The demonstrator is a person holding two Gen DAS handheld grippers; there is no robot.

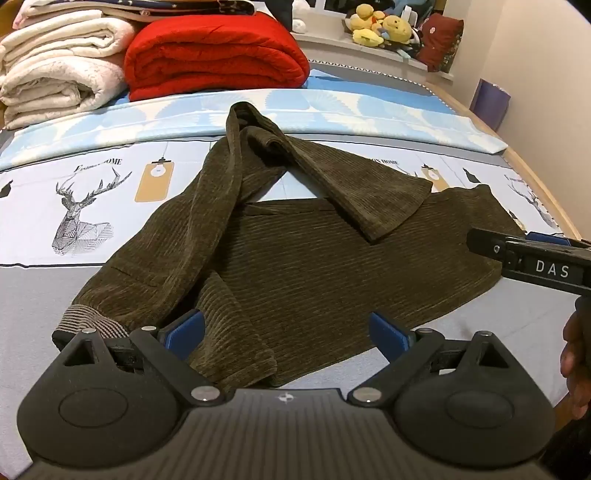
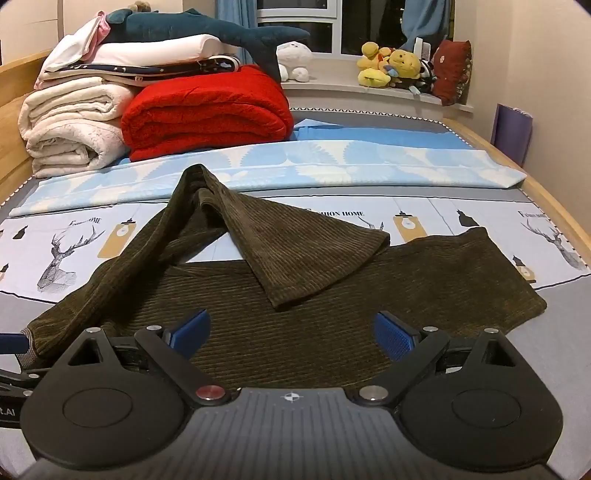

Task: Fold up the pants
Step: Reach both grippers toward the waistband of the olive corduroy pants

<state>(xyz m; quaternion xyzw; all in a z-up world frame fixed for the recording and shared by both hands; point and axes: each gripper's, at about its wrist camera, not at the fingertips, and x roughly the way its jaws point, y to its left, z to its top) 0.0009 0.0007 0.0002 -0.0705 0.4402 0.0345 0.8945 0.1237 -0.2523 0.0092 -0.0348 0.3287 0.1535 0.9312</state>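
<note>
Clearly one pair of pants; two grippers, left gripper and right gripper, both spread wide, pinching nothing; waistband partly hidden.

Bed w/ deer-print sheet and a pale blue leaf-print cover folded across it. Red blanket folded at far end, just beside a stack of cream blankets. Blue shark plush lies on top of stack. Yellow plush toys on windowsill, dark red cushion next to them. Purple bag by the wall.
</note>
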